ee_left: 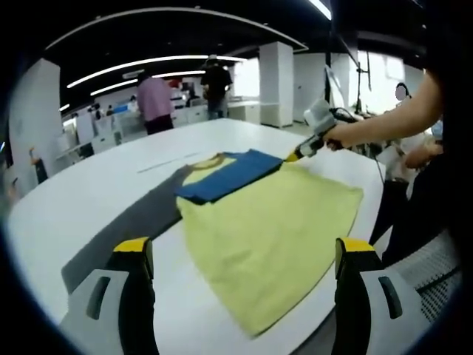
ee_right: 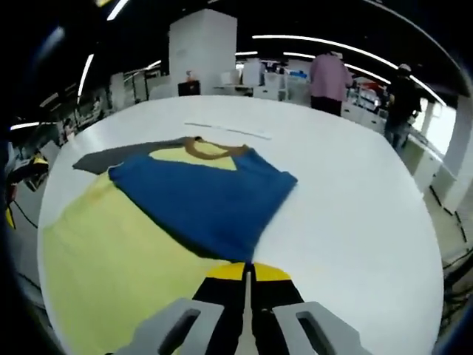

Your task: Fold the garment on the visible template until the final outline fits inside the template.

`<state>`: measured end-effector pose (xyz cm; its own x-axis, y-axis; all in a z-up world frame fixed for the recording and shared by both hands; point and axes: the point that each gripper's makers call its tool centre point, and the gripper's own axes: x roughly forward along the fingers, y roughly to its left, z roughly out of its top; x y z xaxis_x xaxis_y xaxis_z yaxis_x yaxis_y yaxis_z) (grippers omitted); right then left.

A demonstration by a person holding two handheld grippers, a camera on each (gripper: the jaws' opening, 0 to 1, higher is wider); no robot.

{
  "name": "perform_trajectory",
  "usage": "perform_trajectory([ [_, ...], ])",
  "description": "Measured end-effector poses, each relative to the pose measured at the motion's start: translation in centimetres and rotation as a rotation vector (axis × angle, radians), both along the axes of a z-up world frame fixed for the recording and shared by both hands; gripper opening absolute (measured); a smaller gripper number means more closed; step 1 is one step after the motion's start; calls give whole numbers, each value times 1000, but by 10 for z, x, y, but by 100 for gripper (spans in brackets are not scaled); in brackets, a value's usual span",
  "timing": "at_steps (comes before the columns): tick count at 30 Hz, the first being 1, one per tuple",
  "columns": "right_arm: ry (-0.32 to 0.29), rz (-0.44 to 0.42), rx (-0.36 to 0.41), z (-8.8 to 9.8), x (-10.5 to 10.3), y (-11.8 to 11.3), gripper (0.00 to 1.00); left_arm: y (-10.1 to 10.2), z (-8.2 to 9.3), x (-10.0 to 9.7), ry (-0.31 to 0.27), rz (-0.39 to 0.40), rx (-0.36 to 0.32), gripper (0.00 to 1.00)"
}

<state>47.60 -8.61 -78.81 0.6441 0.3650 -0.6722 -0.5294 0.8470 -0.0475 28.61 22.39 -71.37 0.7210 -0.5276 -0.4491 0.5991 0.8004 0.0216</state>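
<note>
Your right hand-held gripper [ee_right: 247, 275] is pinching the edge of the blue sleeve [ee_right: 203, 196] folded over the yellow garment [ee_left: 270, 229] on the tabletop [ee_right: 347, 192], while your left hand-held gripper [ee_left: 244, 259] hovers spread wide just off the garment's near edge.

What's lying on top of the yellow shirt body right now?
The blue sleeve lies folded across the yellow shirt near the brown collar. The yellow fabric beneath it is covered. The grey template shows beside the shirt.

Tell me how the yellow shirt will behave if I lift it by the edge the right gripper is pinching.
The yellow shirt is probably floppy: its blue sleeve already lies folded flat over it. It looks thin and light, so the right gripper should lift it easily. It may slide on the smooth white table.
</note>
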Motion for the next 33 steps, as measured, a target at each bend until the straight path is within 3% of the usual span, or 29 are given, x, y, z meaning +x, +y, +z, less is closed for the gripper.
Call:
perform_trajectory([
  [8,3,-48,-27,-2,3,-13,0,-3,1,-1,8,4,7,99],
  [13,18,-68,-28,-4,1,-17,0,11,-7,1,12,7,10,99],
  [26,30,-86,-24,-3,-3,-26,0,25,-11,7,6,23,11,99],
  [33,45,-67,24,-1,-5,-25,0,17,-3,6,2,38,14,99],
])
